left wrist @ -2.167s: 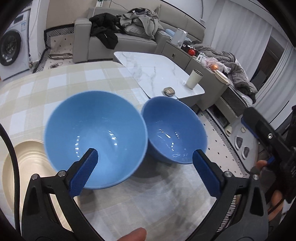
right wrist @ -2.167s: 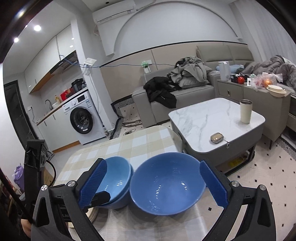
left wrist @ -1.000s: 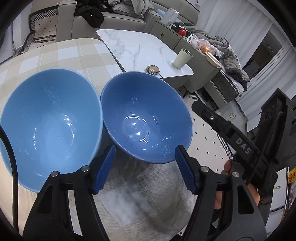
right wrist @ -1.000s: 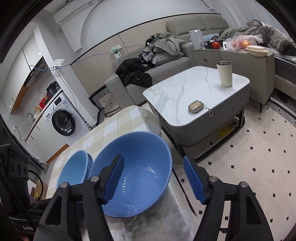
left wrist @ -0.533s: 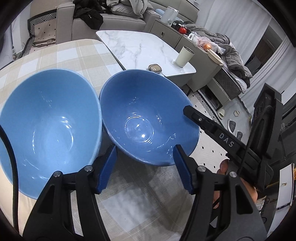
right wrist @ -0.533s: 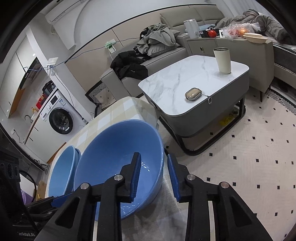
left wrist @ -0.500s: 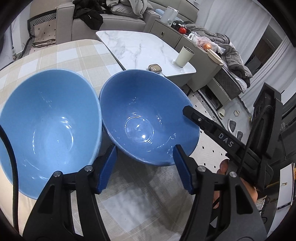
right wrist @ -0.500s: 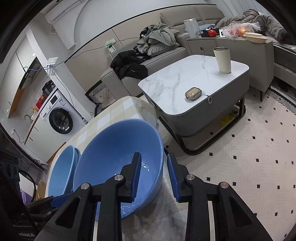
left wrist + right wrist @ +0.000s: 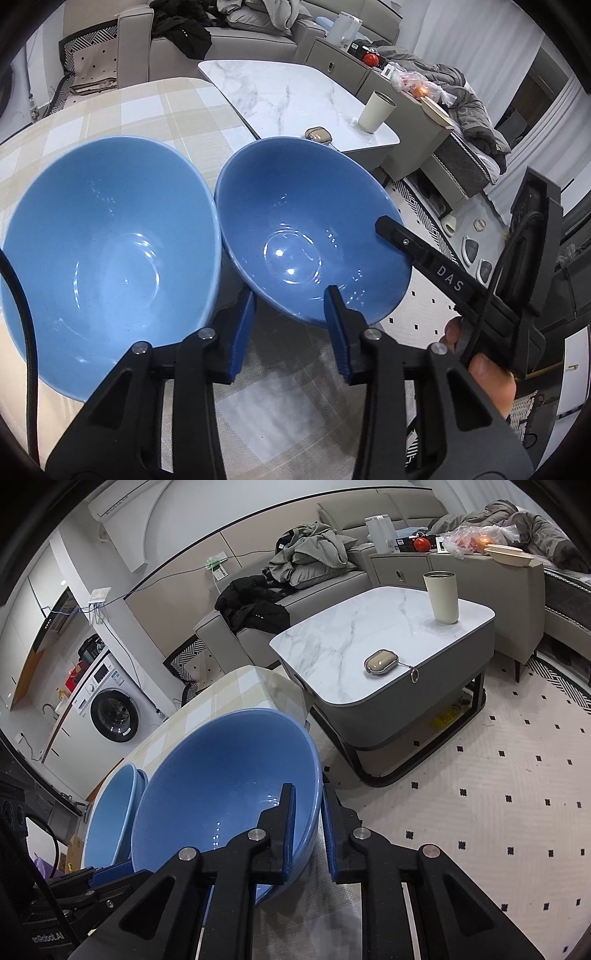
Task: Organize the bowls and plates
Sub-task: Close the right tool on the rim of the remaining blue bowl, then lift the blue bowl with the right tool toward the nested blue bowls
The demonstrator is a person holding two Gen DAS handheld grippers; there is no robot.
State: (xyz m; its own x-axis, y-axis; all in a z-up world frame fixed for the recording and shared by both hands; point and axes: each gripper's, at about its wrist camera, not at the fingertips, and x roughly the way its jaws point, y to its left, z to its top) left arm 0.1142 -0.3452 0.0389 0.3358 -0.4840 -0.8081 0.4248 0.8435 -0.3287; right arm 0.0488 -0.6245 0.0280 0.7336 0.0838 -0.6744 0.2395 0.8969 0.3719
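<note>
Bowls side by side on the checked counter (image 9: 155,107): the darker blue bowl (image 9: 310,236) sits at three o'clock of the lighter blue bowl (image 9: 107,254), their rims all but touching. The right gripper (image 9: 306,827) is clamped on the darker bowl's near wall, one blue pad inside the rim, the other outside, so the fingers (image 9: 289,827) are pinching it firmly. The left gripper (image 9: 290,332) sits low at six o'clock in its own view, its fingers (image 9: 242,332) partly parted and holding nothing, one pad by the gap between the two bowls, the other against the darker bowl's outer wall. Beyond, at one o'clock, a marble coffee table (image 9: 369,635) carries a cream tumbler (image 9: 441,596) and a small case (image 9: 381,661). A washing machine (image 9: 110,709) stands at nine o'clock in the right wrist view.
</note>
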